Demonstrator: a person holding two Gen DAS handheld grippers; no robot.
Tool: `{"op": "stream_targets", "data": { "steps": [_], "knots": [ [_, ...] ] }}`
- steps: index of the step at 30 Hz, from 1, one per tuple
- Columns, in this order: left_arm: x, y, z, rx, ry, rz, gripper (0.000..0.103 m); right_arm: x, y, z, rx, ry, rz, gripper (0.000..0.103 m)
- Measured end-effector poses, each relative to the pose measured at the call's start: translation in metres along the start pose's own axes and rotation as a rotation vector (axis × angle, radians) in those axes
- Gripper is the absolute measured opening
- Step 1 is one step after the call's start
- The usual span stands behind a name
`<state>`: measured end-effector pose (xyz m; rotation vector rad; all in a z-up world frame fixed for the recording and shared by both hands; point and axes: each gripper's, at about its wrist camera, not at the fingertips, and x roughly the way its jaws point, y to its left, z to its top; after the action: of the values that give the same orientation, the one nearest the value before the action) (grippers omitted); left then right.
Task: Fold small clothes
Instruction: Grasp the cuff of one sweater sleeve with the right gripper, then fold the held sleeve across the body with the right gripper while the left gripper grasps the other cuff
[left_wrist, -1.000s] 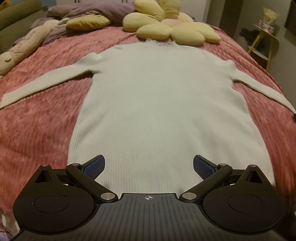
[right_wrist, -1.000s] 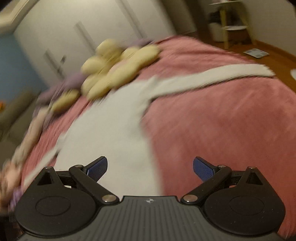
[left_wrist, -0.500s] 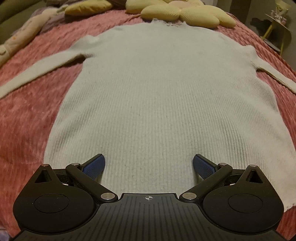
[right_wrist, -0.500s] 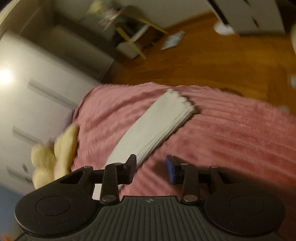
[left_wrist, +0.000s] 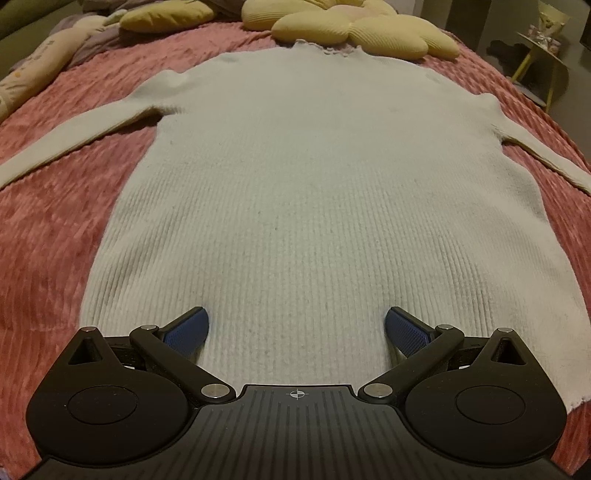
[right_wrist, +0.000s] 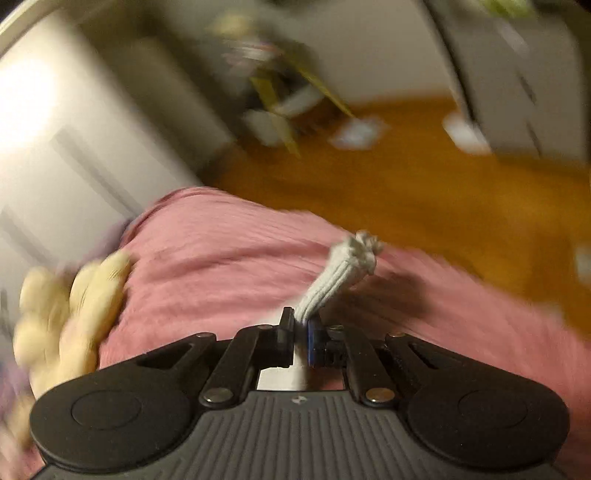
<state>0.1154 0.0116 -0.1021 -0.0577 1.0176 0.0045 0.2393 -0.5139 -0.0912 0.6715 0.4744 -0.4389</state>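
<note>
Barely begun, the folding is judged: the pale sweater (left_wrist: 317, 206) is still spread flat on the pink bed (left_wrist: 48, 229). Its right sleeve (right_wrist: 340, 273) has just been pinched as the right claw (right_wrist: 301, 332) closed, seen only in the right wrist view. Only the left view shows the left claw (left_wrist: 295, 328) spread wide over the hem, holding nothing.

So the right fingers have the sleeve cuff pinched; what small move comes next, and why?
Probably carry the sleeve inward across the sweater's body. The right gripper is shut on the sleeve near its cuff, lifted off the pink bedspread, while the body lies flat and unfolded under the open left gripper.
</note>
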Motion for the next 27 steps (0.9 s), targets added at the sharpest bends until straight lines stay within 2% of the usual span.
{"op": "stream_targets", "data": {
  "steps": [3,5,7,8,9,10,12,17,20,22,25,27],
  "knots": [
    [-0.005,-0.002,0.006,0.023,-0.015,0.015,0.103,-0.018,0.079,-0.018,-0.276,-0.049,0.128,0.006],
    [-0.011,-0.002,0.015,0.031,-0.038,0.028,0.103,-0.035,0.138,-0.045,-0.46,-0.057,0.263,0.006],
    [-0.017,0.0,0.03,0.033,-0.074,-0.011,0.103,-0.048,0.182,-0.075,-0.579,-0.043,0.397,0.008],
    [-0.02,0.001,0.039,0.027,-0.094,-0.033,0.103,-0.051,0.2,-0.09,-0.624,-0.014,0.457,0.019],
    [-0.022,0.001,0.05,0.016,-0.113,-0.06,0.103,-0.053,0.214,-0.104,-0.654,0.033,0.508,0.041],
    [-0.023,0.002,0.062,0.0,-0.13,-0.102,0.103,-0.053,0.222,-0.117,-0.655,0.073,0.538,0.05],
    [-0.018,0.001,0.087,-0.041,-0.153,-0.209,0.103,-0.055,0.219,-0.131,-0.612,0.096,0.556,0.053],
    [0.029,-0.01,0.146,-0.115,-0.118,-0.382,0.103,-0.05,0.164,-0.145,-0.411,0.189,0.448,0.05],
    [0.072,-0.023,0.168,-0.201,-0.022,-0.475,0.103,-0.052,0.131,-0.154,-0.355,0.232,0.403,0.05],
    [0.096,-0.025,0.171,-0.255,0.033,-0.488,0.102,-0.06,0.111,-0.162,-0.325,0.253,0.383,0.05],
    [0.12,-0.027,0.172,-0.301,0.098,-0.481,0.088,-0.067,0.091,-0.167,-0.274,0.278,0.366,0.05],
    [0.126,-0.026,0.174,-0.35,0.113,-0.489,0.083,-0.068,0.082,-0.169,-0.245,0.297,0.37,0.05]
  ]
}}
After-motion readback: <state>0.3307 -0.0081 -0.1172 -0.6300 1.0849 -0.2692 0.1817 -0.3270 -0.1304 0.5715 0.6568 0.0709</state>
